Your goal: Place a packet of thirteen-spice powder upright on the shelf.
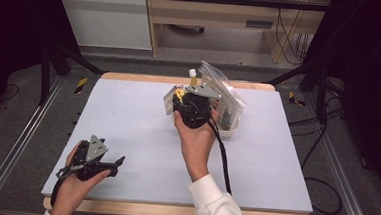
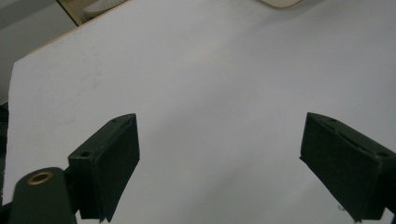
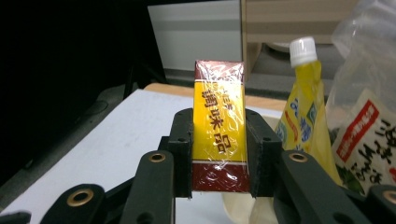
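My right gripper (image 3: 219,151) is shut on a yellow and dark red packet (image 3: 219,126), held upright between its pads (image 3: 185,149). In the high view my right gripper (image 1: 179,98) hangs over the table's far middle, next to a white tub (image 1: 229,129) and a clear plastic bag (image 1: 220,87). A yellow squeeze pouch with a white cap (image 3: 303,100) stands just right of the packet. My left gripper (image 1: 120,162) rests low at the near left of the table, open, with bare white tabletop between its pads (image 2: 112,163).
The white table (image 1: 127,118) has a wooden rim at the back. A bag of food with a red label (image 3: 362,135) sits inside the clear plastic. Black frame posts stand at both sides, and a cable trails from my right gripper.
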Demonstrator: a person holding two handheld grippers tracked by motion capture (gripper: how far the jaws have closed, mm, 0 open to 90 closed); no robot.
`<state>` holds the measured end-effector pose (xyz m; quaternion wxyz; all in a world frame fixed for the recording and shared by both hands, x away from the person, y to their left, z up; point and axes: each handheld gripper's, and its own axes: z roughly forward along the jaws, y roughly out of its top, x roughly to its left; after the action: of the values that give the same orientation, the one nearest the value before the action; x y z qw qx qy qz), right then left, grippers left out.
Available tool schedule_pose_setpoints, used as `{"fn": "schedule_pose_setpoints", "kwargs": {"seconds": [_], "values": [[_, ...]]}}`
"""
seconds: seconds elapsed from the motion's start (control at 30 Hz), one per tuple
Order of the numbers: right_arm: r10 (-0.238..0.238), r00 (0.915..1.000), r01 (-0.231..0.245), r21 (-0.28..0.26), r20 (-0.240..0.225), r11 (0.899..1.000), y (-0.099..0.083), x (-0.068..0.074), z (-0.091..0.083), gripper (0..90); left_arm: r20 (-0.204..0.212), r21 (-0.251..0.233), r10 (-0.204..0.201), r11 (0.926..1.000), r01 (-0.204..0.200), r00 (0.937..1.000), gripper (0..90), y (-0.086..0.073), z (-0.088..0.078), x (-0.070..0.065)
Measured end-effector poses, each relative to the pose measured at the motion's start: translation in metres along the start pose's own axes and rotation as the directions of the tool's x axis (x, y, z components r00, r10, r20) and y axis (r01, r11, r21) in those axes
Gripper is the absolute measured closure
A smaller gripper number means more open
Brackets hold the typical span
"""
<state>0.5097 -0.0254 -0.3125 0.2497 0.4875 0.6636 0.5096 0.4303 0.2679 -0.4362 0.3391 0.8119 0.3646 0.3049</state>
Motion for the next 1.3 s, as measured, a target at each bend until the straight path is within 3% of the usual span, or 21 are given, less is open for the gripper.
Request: {"fn": "schedule_pose_setpoints", "kwargs": {"seconds": [0.17,0.87,1.3], "values": [[-0.017,0.9994,0.018,-0.016,0.030,1.000,0.004,0.005,0.008,68.3,-0.002,-0.005,0.027,0.9996,-0.027,0.9996,11.8,0.001,0.001,-0.003],[0.000,0.9856,0.005,-0.028,0.169,1.000,-0.015,-0.007,0.021,68.3,0.007,0.011,0.033,0.9994,-0.033,0.9994,12.2,0.003,0.001,-0.006],[0.026,0.9826,-0.023,-0.019,0.184,1.000,-0.025,-0.009,0.036,68.3,0.004,0.006,0.038,0.9992,-0.038,0.9993,12.3,0.004,0.000,-0.006]]}}
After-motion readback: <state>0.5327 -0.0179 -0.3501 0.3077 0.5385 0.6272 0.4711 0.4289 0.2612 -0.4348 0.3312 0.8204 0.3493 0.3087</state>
